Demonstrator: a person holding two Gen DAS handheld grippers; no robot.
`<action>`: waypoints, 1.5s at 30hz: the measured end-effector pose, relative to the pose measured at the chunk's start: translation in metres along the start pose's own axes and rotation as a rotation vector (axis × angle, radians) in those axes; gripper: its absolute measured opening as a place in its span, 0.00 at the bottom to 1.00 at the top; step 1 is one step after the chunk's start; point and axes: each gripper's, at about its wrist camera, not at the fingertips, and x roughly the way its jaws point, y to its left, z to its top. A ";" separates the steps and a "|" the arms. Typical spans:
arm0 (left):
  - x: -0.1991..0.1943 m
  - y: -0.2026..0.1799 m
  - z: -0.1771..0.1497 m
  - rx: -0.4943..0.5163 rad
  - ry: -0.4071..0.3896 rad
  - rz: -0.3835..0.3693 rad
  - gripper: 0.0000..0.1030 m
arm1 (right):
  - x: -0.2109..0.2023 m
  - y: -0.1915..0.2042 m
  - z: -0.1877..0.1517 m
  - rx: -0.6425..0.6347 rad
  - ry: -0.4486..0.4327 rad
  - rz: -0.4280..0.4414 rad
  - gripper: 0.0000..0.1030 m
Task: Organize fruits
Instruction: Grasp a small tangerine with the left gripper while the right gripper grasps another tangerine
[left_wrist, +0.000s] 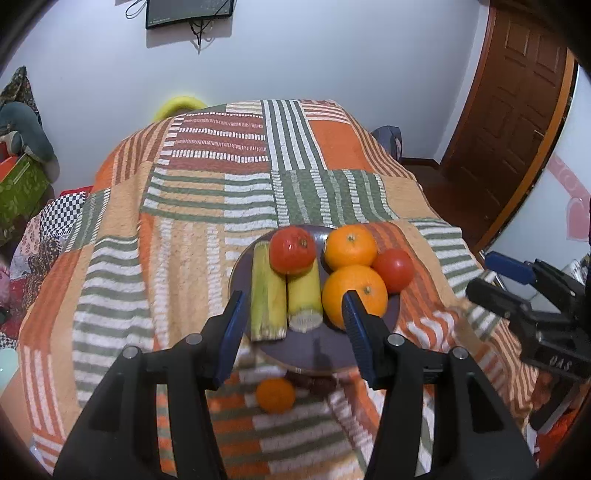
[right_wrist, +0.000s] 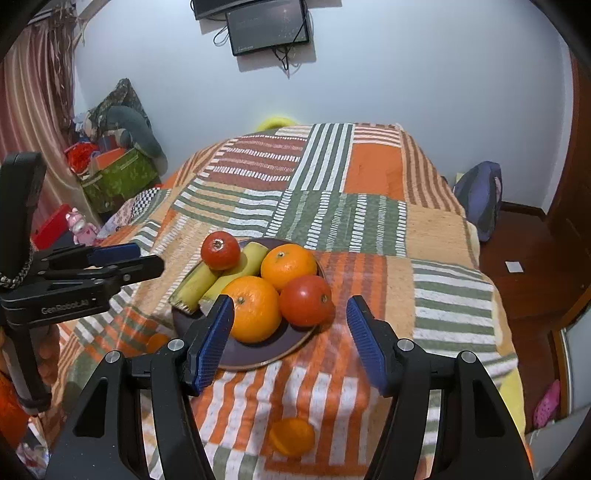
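A dark purple plate (left_wrist: 325, 347) (right_wrist: 266, 354) sits on the striped blanket. It holds two oranges (left_wrist: 354, 295) (left_wrist: 351, 245) (right_wrist: 255, 314) (right_wrist: 290, 266), two red tomatoes (left_wrist: 291, 249) (left_wrist: 393, 269) (right_wrist: 306, 301) (right_wrist: 220, 250) and two cut yellow-green stalks (left_wrist: 266, 295) (left_wrist: 304, 295) (right_wrist: 195, 282). A small orange (left_wrist: 276, 395) lies on the blanket in front of the plate, below my open, empty left gripper (left_wrist: 293, 314). Another small orange (right_wrist: 291, 435) lies on the blanket below my open, empty right gripper (right_wrist: 290, 314). A third small orange (right_wrist: 157, 341) peeks out left of the plate.
The blanket (left_wrist: 221, 206) (right_wrist: 369, 221) covers a bed. A dark lump (left_wrist: 314, 384) lies by the plate's near rim. A green box (right_wrist: 118, 181) and clutter stand at the left, a wooden door (left_wrist: 517, 110) at the right. The other gripper shows in each view (left_wrist: 532, 306) (right_wrist: 92, 269).
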 end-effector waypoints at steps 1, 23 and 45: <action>-0.003 0.001 -0.004 0.004 0.003 0.000 0.51 | -0.002 0.000 -0.002 0.001 0.001 -0.007 0.60; 0.023 0.019 -0.088 0.003 0.164 -0.042 0.51 | 0.013 0.003 -0.082 0.067 0.167 -0.038 0.60; 0.054 0.023 -0.080 -0.003 0.161 -0.036 0.33 | 0.031 -0.002 -0.093 0.085 0.186 -0.027 0.34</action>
